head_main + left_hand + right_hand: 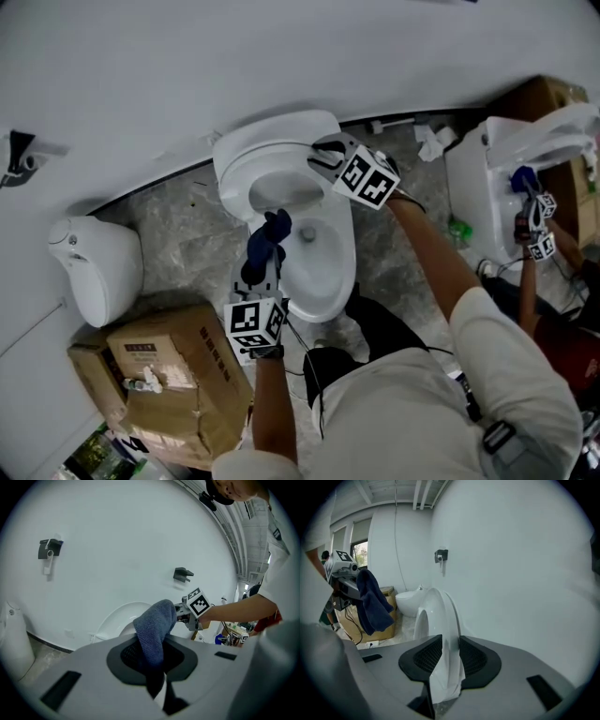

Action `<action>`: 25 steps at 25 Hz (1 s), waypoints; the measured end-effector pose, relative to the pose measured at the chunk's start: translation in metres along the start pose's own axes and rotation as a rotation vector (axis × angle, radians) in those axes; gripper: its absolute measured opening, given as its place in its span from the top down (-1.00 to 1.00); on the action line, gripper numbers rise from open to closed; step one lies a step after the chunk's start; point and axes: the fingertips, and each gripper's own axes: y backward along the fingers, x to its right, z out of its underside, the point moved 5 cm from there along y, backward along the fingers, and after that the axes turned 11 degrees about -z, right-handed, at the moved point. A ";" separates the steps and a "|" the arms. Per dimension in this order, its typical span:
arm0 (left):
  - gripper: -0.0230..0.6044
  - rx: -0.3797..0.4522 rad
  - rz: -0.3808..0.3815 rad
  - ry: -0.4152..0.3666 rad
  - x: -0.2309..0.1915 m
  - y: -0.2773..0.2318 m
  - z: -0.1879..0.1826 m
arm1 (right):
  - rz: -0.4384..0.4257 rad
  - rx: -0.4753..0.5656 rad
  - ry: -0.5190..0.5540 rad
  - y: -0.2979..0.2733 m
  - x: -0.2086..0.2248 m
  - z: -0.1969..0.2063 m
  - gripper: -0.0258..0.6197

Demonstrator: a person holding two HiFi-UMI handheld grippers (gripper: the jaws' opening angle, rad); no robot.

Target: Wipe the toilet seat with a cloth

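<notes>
A white toilet (314,272) stands against the wall with its seat (272,183) raised. Above the bowl, my left gripper (265,262) is shut on a dark blue cloth (266,239); in the left gripper view the cloth (154,625) bulges up out of the jaws of the left gripper (152,656). My right gripper (325,159) is at the raised seat's right edge. In the right gripper view the seat's rim (438,613) stands edge-on between the jaws of the right gripper (446,656), close to both pads, and I see no squeeze. The hanging cloth (372,604) shows at the left there.
A second white fixture (98,267) sits on the floor at the left, with a torn cardboard box (164,375) in front of it. At the right are a white unit (487,183) and another person's gripper (534,225). Crumpled paper (431,142) lies by the wall.
</notes>
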 end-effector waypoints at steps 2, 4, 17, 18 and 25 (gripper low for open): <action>0.81 -0.005 -0.005 -0.001 -0.001 0.001 0.002 | 0.004 -0.002 -0.007 -0.001 0.001 0.002 0.53; 0.81 -0.005 -0.002 -0.006 0.000 0.002 0.001 | 0.001 -0.008 -0.019 -0.002 0.001 0.002 0.53; 0.81 0.021 0.004 0.035 -0.010 0.032 0.000 | -0.027 -0.072 -0.030 0.007 -0.024 0.000 0.46; 0.81 0.022 0.006 0.035 -0.013 0.034 0.001 | -0.025 -0.076 -0.033 0.009 -0.028 0.000 0.46; 0.81 0.046 0.040 0.012 -0.020 0.065 0.004 | 0.024 -0.074 -0.065 0.022 -0.062 0.005 0.42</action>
